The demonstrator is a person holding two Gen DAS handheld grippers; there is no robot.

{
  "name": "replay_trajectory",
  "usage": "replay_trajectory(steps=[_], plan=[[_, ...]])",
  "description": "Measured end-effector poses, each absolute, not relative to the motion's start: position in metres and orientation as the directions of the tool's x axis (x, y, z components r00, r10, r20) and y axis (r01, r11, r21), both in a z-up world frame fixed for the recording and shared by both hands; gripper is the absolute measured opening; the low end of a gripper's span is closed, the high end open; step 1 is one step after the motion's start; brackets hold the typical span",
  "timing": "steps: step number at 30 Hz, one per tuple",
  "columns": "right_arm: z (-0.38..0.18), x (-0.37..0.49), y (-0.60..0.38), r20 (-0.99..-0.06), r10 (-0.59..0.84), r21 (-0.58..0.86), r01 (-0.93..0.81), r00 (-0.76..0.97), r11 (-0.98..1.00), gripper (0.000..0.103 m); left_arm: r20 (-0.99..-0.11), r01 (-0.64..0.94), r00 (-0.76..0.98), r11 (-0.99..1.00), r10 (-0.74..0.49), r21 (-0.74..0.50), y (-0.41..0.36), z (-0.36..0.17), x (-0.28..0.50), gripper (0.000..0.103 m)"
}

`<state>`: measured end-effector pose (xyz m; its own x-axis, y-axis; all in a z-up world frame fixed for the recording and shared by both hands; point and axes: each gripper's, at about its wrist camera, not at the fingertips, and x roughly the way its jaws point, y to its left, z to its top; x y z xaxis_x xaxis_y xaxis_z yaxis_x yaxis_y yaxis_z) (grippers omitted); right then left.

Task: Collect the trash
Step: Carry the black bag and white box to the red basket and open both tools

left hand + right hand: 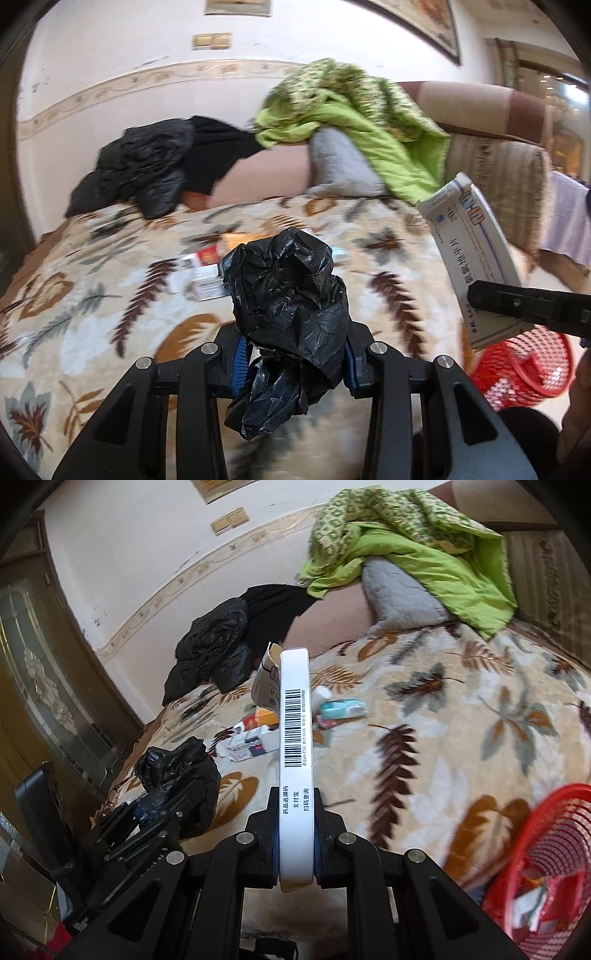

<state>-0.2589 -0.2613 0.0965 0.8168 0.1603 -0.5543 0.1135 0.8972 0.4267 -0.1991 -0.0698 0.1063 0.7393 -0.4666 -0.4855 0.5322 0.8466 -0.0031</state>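
My left gripper [293, 363] is shut on a crumpled black plastic bag [288, 295], held above a leaf-patterned blanket [110, 295]; the same bag [177, 771] shows at the lower left of the right wrist view. My right gripper [295, 845] is shut on a flat white medicine box [295, 734], edge-on with its barcode facing me. In the left wrist view that box [476, 243] hangs at the right, above a red mesh basket [524, 365]. Several small boxes [251, 742] and a teal packet [341, 709] lie on the blanket [443, 716].
The red basket [546, 867] stands off the bed's near right edge with some wrappers inside. A black jacket [218, 657], a grey pillow [399, 598] and a green quilt [406, 542] lie at the bed's far side. A dark wooden door [40, 672] stands at left.
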Motion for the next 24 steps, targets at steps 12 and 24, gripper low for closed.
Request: replay_trajectory(steps=[12,24], plan=[[0.088,-0.370,-0.377,-0.611,-0.032,0.472,0.396,0.791,0.788,0.014,-0.521,0.784,0.522,0.621,-0.676,-0.020,-0.168,0.131,-0.260,0.039],[0.055,-0.429,-0.445,-0.662,-0.106,0.504,0.545,0.742,0.670,0.014,-0.634,0.911,0.250,0.400,-0.732,-0.102,-0.283,0.119,-0.295,0.039]])
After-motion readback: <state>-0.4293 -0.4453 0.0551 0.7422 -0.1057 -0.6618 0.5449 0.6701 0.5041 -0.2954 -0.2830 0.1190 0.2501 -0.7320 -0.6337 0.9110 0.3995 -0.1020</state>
